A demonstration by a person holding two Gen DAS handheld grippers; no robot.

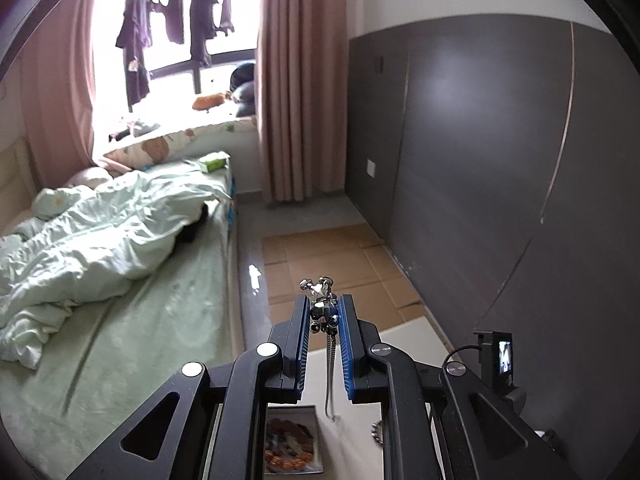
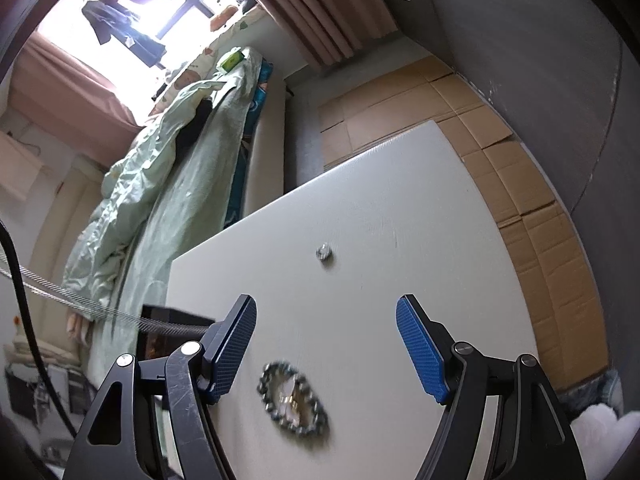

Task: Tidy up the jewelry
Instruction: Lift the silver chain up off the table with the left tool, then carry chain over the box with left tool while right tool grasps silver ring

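Rumpled green duvet (unmade bed), pink curtains

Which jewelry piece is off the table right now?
The silver chain with the charm, pinched in the left gripper with its chain hanging down. The beaded bracelet and the small ring both lie on the white table.

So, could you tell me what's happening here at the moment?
A person is sorting jewelry with a tool in each hand. The left tool is shut on a silver pendant, its chain hanging above the white table. The right tool is open above a beaded bracelet lying on the table; a small silver piece lies farther off.
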